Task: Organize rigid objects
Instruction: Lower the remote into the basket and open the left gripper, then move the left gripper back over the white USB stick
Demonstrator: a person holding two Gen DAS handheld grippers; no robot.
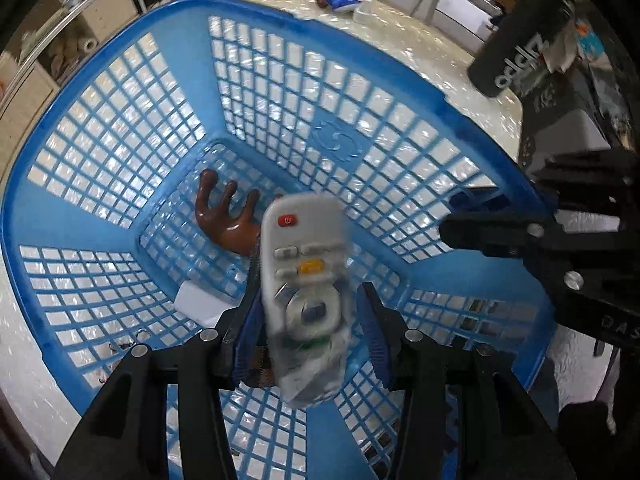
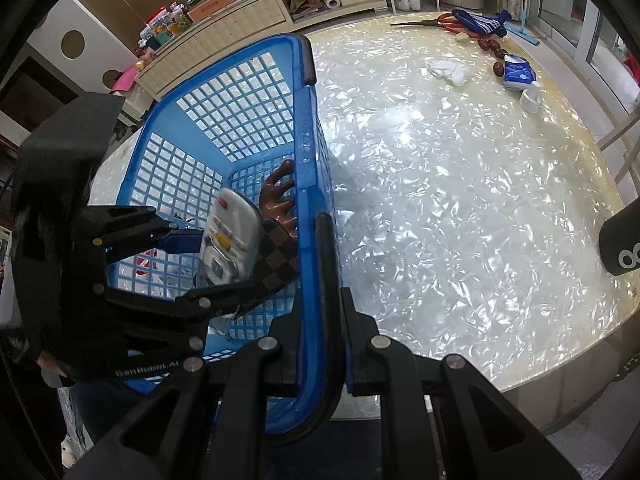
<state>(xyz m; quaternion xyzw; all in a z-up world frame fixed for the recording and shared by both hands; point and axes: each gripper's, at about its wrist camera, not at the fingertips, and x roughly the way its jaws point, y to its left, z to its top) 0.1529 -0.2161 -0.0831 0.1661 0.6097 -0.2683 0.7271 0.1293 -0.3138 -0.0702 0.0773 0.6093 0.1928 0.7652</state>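
Note:
A white remote control (image 1: 303, 240) with a red power button, wrapped in clear plastic, hangs over the inside of the blue lattice basket (image 1: 120, 128). My left gripper (image 1: 310, 294) is shut on its lower half and points steeply down. From the right wrist view the remote (image 2: 232, 224) sits between the left gripper's (image 2: 222, 260) two black fingers. My right gripper (image 2: 322, 320) is shut on the basket's near rim (image 2: 308, 160), right at its black handle (image 2: 329, 264). On the basket floor lie a brown hand-shaped piece (image 1: 228, 220) and a brown checkered item (image 2: 276, 264).
The basket stands on a pearly white table (image 2: 460, 200). A black Zippo can (image 1: 520, 44) stands to the right of the basket. At the far edge lie orange-handled scissors (image 2: 444, 21), a blue sock (image 2: 480, 24), a blue tissue pack (image 2: 518, 74) and a white cup (image 2: 531, 98).

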